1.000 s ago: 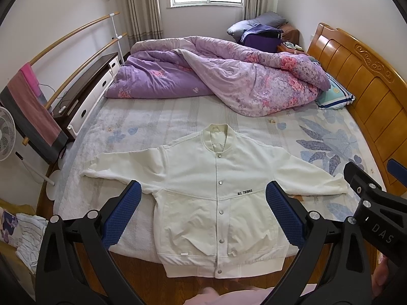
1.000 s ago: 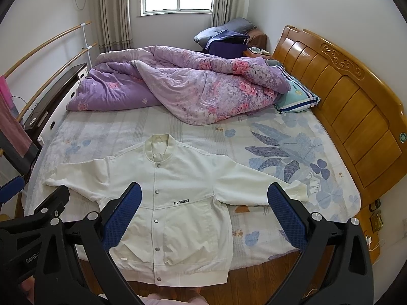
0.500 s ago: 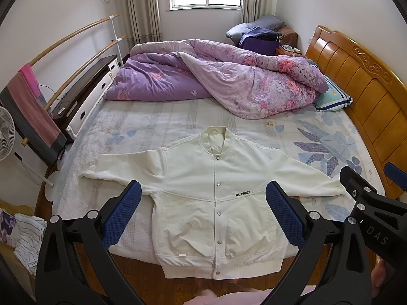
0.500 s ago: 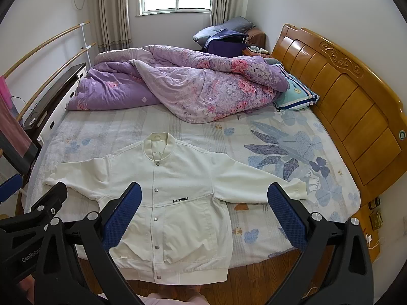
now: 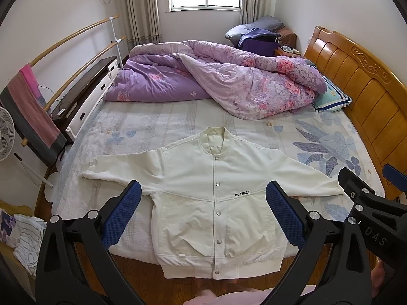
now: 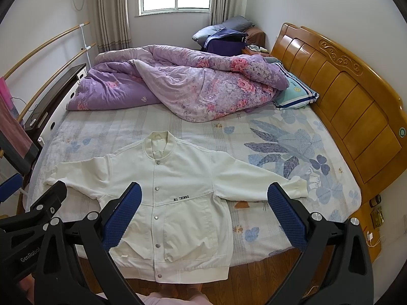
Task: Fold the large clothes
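While both tools hang above the near edge of the bed (image 5: 157, 127), nothing is folded yet: the white jacket (image 5: 216, 193) lies flat, front up and snapped shut, sleeves spread to either side, its ribbed hem drooping just over the mattress edge toward the wooden floor (image 6: 254, 277). Left gripper (image 5: 203, 218) shows its jaws spread wide, holding nothing; right gripper (image 6: 203, 218) likewise, wide open and empty. I'd call this the very start, the approach. My guess is each tool needs to drop to a sleeve or shoulder and pinch a single layer to bring it across the chest. Room looks generous: bare sheet lies all around the collar, the purple quilt (image 6: 178, 86) sits well back, and the headboard (image 6: 356, 106) stands clear of the right cuff. Watch that overhanging hem, though; it could slide off.
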A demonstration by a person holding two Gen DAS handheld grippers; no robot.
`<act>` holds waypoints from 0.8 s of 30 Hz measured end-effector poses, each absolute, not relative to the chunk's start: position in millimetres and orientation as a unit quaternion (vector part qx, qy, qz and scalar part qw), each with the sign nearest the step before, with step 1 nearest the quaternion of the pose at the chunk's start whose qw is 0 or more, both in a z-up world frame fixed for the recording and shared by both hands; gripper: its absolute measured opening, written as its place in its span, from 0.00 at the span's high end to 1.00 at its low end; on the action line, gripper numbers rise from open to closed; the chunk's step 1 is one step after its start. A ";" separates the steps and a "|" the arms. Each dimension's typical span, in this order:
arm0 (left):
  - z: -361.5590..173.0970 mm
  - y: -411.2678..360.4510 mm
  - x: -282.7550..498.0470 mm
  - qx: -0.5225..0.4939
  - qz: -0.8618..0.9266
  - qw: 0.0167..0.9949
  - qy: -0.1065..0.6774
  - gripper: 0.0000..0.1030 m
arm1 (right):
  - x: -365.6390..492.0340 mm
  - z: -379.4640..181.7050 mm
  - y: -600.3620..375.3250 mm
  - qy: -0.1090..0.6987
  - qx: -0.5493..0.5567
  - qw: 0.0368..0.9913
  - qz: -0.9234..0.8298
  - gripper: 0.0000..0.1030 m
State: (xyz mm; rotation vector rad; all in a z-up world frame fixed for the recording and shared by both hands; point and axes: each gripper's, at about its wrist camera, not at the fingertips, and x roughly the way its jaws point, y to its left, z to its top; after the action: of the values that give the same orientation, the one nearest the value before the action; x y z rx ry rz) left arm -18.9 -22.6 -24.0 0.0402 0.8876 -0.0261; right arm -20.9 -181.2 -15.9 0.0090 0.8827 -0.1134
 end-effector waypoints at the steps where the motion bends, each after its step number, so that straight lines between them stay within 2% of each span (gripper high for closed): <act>1: -24.0 -22.6 -18.9 0.019 -0.013 0.903 0.430 0.05 | -20.5 -16.0 -182.0 0.428 0.005 0.902 -0.054 0.07; 24: -13.9 -22.6 -32.1 0.012 -0.018 0.900 0.434 0.05 | -32.4 -18.9 -182.8 0.429 0.015 0.902 -0.046 0.07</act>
State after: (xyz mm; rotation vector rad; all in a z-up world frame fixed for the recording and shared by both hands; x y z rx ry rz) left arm -32.1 -22.6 -13.9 0.0258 0.8988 -0.0369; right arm -32.4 -182.8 -18.9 0.0302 0.8878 -0.0942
